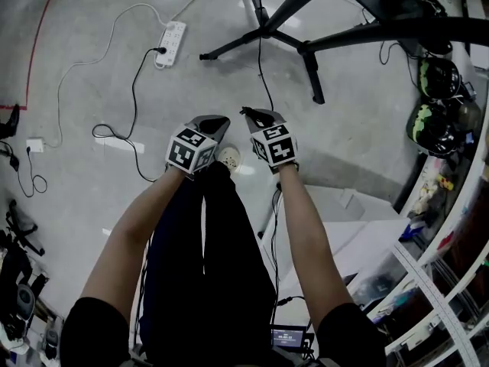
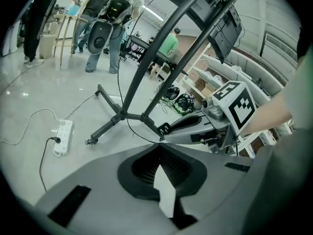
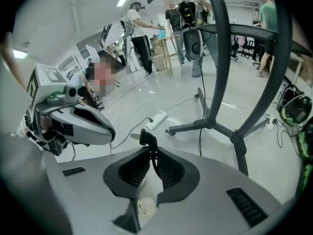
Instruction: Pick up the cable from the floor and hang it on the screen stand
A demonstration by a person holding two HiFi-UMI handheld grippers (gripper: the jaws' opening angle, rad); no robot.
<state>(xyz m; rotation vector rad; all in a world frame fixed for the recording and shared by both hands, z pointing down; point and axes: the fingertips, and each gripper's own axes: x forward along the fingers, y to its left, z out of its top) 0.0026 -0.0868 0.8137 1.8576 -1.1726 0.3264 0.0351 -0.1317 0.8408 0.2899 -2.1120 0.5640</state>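
A black cable (image 1: 261, 67) comes down from the black screen stand (image 1: 263, 29) to my right gripper (image 1: 252, 115). That gripper is shut on the cable just below its plug (image 3: 145, 137), which sticks out past the tips of the right gripper (image 3: 152, 153). My left gripper (image 1: 216, 122) hangs close beside it on the left, shut with nothing in it. In the left gripper view the left gripper (image 2: 159, 148) has its tips together, and the right gripper (image 2: 164, 129) with the plug is just beyond them. Both are held well above the floor, in front of the stand's legs (image 2: 122, 114).
A white power strip (image 1: 171, 43) lies on the floor to the left with a black lead (image 1: 137, 82) plugged in. A white adapter (image 1: 34, 145) lies further left. Helmets (image 1: 435, 121) and shelving line the right side. Several people stand in the background (image 2: 105, 28).
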